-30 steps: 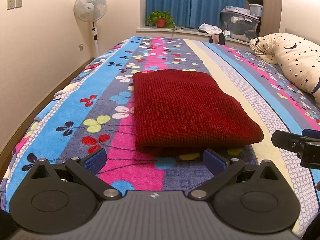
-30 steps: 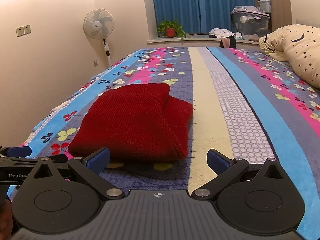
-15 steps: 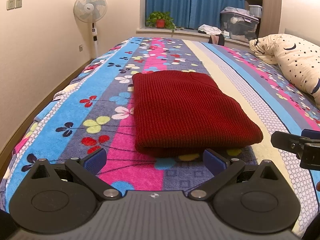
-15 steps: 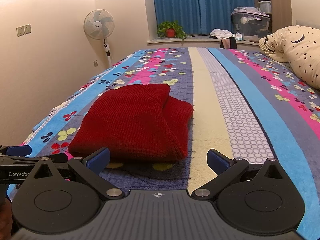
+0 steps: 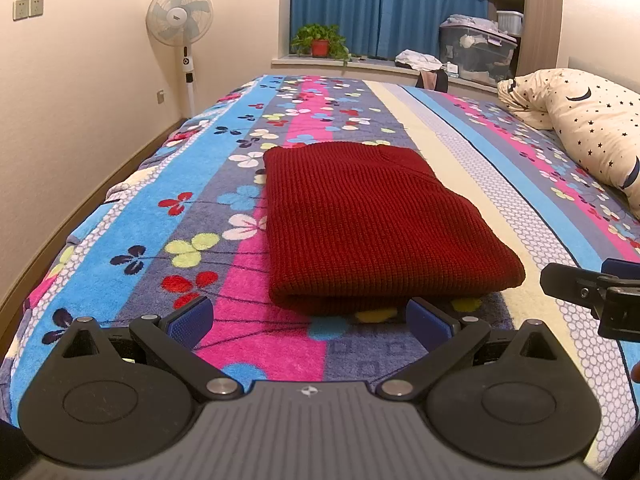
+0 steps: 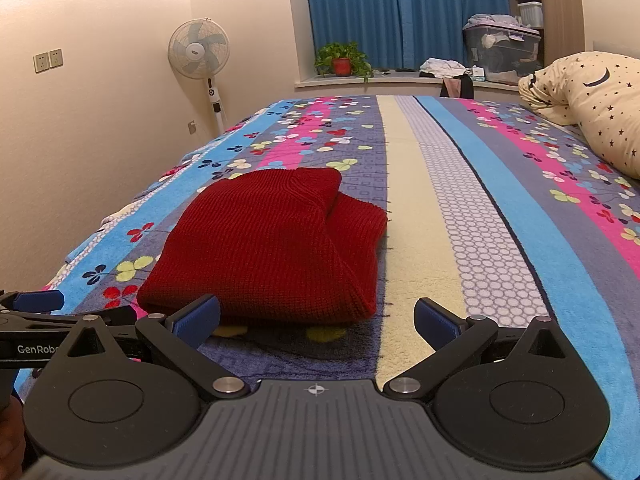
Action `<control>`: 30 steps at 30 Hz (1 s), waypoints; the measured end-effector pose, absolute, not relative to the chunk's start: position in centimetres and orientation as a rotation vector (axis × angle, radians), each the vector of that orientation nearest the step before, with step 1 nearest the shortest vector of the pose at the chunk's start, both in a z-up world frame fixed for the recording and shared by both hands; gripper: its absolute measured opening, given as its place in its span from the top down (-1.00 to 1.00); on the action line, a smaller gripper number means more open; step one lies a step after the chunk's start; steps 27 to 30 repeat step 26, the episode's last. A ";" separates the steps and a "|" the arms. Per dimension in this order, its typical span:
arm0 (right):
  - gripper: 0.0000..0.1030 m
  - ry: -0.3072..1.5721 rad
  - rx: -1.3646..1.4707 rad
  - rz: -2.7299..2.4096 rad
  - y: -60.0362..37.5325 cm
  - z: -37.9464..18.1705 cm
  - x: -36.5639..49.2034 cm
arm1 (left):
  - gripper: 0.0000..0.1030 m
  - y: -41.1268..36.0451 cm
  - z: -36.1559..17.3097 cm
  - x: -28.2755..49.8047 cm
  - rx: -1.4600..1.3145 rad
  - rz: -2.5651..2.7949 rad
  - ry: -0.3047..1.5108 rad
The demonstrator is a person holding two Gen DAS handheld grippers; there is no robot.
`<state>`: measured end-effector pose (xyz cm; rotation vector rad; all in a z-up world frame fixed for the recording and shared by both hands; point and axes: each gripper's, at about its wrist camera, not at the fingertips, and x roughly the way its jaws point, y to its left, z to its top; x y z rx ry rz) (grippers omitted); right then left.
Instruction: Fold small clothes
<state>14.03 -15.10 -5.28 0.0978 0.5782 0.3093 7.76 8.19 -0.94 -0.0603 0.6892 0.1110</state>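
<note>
A dark red knitted sweater point(image 5: 372, 224) lies folded into a flat rectangle on the flowered striped bedspread point(image 5: 168, 216). It also shows in the right wrist view point(image 6: 272, 248), with a fold bulging at its right side. My left gripper point(image 5: 310, 318) is open and empty, hovering just in front of the sweater's near edge. My right gripper point(image 6: 316, 320) is open and empty, in front of the sweater's near right corner. The right gripper shows at the right edge of the left wrist view point(image 5: 592, 292); the left gripper shows at the left edge of the right wrist view point(image 6: 36, 312).
A star-patterned pillow point(image 5: 592, 132) lies at the bed's right side. A standing fan point(image 5: 180, 28) is by the left wall. A windowsill with a potted plant point(image 5: 320, 40), clothes and storage boxes point(image 5: 476, 48) runs behind the bed's far end.
</note>
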 end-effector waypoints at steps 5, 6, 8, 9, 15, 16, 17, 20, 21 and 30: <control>-0.98 0.577 0.097 0.310 -15.1 -5.3 14.0 | -0.99 8.2 -0.9 7.8 -0.060 0.111 0.688; -0.98 0.577 0.096 0.310 -15.1 -5.3 14.0 | -0.99 8.2 -0.9 7.8 -0.060 0.111 0.688; -0.98 0.578 0.098 0.310 -15.1 -5.3 14.0 | -0.99 8.2 -0.9 7.8 -0.060 0.111 0.688; -0.98 0.578 0.098 0.310 -15.1 -5.3 14.0 | -0.99 8.1 -0.9 7.8 -0.061 0.111 0.688; -0.99 0.578 0.097 0.311 -15.1 -5.3 14.0 | -0.99 8.1 -0.8 7.8 -0.060 0.110 0.687; -0.98 0.578 0.096 0.312 -15.1 -5.3 14.0 | -0.99 8.1 -0.8 7.8 -0.059 0.110 0.686; -0.98 0.578 0.096 0.312 -15.1 -5.3 14.0 | -0.99 8.1 -0.8 7.8 -0.058 0.110 0.686; -0.98 0.579 0.096 0.312 -15.2 -5.2 14.0 | -0.99 8.1 -0.8 7.7 -0.059 0.109 0.685; -0.99 0.579 0.096 0.313 -15.2 -5.2 14.0 | -0.99 8.1 -0.8 7.7 -0.059 0.108 0.685; -0.98 0.579 0.095 0.314 -15.2 -5.2 14.0 | -0.99 8.2 -0.8 7.8 -0.062 0.109 0.681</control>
